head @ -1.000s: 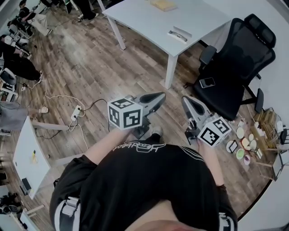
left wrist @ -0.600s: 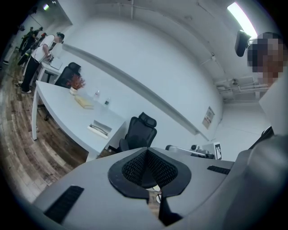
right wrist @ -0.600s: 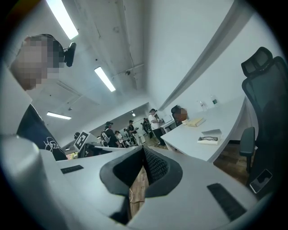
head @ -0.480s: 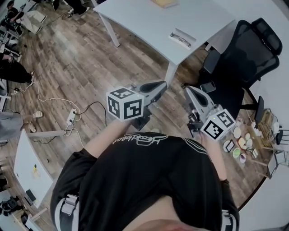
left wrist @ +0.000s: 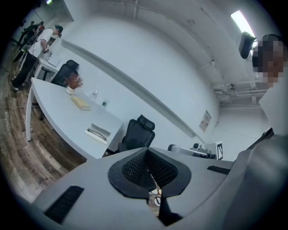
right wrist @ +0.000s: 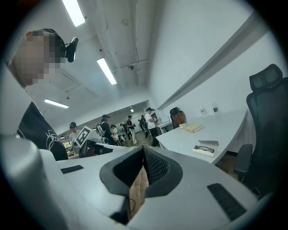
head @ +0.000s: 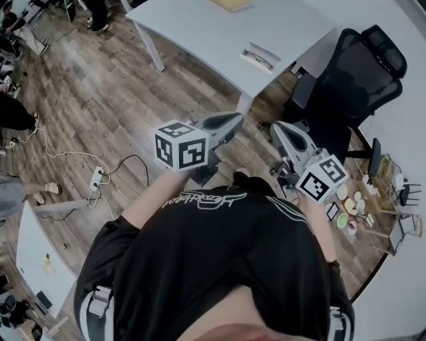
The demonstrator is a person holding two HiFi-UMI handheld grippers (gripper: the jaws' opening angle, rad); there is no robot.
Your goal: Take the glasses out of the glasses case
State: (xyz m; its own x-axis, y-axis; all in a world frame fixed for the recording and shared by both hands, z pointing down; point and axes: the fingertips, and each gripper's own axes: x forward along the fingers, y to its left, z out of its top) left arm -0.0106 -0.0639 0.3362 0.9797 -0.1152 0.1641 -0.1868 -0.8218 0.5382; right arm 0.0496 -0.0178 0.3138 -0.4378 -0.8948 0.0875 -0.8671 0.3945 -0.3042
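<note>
An open white glasses case (head: 260,57) lies near the front edge of the white table (head: 219,33), with dark-framed glasses in it. It also shows small in the left gripper view, case (left wrist: 98,133), and in the right gripper view, case (right wrist: 206,148). Both grippers hang in the air over the wooden floor, well short of the table. My left gripper (head: 236,122) is shut with nothing in it, its pads (left wrist: 137,168) meeting. My right gripper (head: 278,131) is also shut and empty, and it points toward the table, right gripper (right wrist: 143,164).
A black office chair (head: 346,86) stands to the right of the table corner. A yellowish book (head: 231,4) lies farther back on the table. A power strip with cables (head: 96,178) lies on the floor at left. Small pots and frames (head: 349,213) sit at right.
Both grippers have moved forward toward the table, side by side, and stayed shut. The view has shifted a little; the case has not moved on the table.
</note>
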